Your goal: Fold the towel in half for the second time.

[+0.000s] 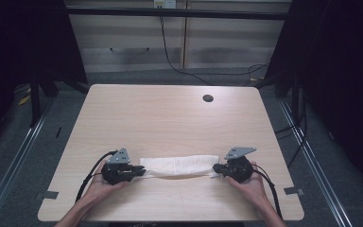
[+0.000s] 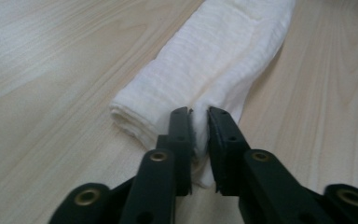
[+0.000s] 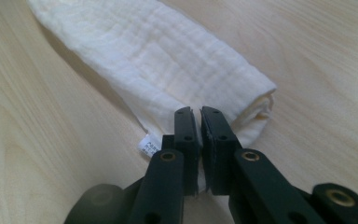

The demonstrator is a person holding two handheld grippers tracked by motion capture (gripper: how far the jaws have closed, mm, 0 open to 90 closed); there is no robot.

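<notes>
Dark walls and a grey floor are seen around a pale wooden table (image 1: 170, 118), with a small round hole (image 1: 208, 98) near its far edge. No counter is here, so places are told by the table's edges.

Near the front edge of the table, a white cloth (image 1: 179, 165) is laid flat. It has been folded into a long band that runs from left to right. In the right gripper view a small tag (image 3: 148, 145) is seen at one corner of the cloth.

Both ends of the cloth are being held. The left gripper (image 1: 139, 172) is clenched on the left end, with a thin bit of cloth pinched between its jaws, though a small gap is seen there. The right gripper (image 1: 216, 168) is clenched tight on the right end, with the cloth edge squeezed between its jaws.

The step in hand looks like folding the cloth, and this fold seems nearly laid down. Next, the cloth would likely have to be let go and pressed flat, or one end would have to be lifted and carried over to the other end. For that, the corners should be kept lined up so the band is not twisted.

Both hands are rested low on the table, one at each end of the cloth. The grippers are pointed in toward each other, and the forearms are brought in from the front edge.
</notes>
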